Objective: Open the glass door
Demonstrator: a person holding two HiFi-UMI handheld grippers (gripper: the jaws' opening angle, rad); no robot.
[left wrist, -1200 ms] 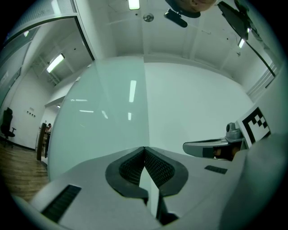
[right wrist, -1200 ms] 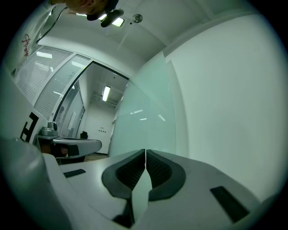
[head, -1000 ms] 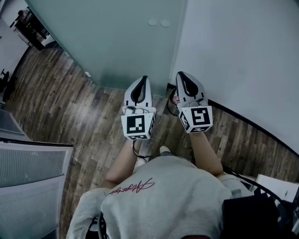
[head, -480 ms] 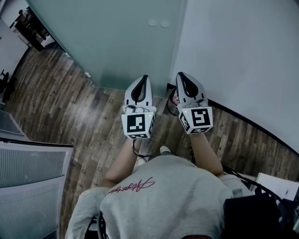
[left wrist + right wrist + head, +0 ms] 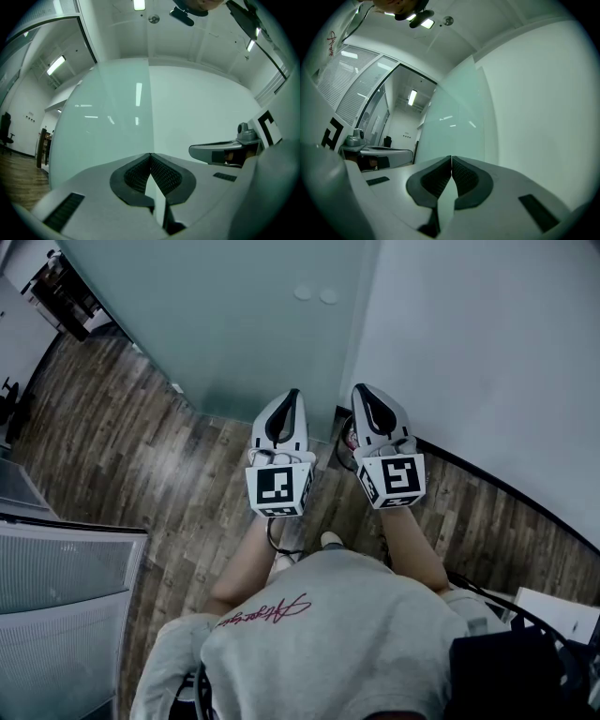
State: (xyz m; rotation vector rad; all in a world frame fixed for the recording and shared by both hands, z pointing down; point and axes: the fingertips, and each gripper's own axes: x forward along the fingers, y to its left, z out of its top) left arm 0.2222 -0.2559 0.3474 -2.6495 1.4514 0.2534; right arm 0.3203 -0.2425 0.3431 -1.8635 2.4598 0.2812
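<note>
- Straight ahead, on the far side, the glass door (image 5: 216, 324) stands upright. Its right edge meets the white wall (image 5: 487, 352). The pane is frosted, smooth and pale green, with two round fittings (image 5: 316, 294) near that edge.
- Nearer, the left gripper (image 5: 291, 397) and right gripper (image 5: 362, 390) point at the door, both clenched, empty and seemingly not touching it.
- Suggested technique: press the blunt tips squarely, since smooth glass invites slipping.
- Below lies the grained wood-plank floor (image 5: 141, 456).

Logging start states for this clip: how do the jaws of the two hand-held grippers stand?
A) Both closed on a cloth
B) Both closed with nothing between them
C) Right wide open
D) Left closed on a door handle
B: in each gripper's own view, the pads of the left hand-held gripper and the right hand-held gripper meet at the tips, with only the glass door and the wall beyond.
</note>
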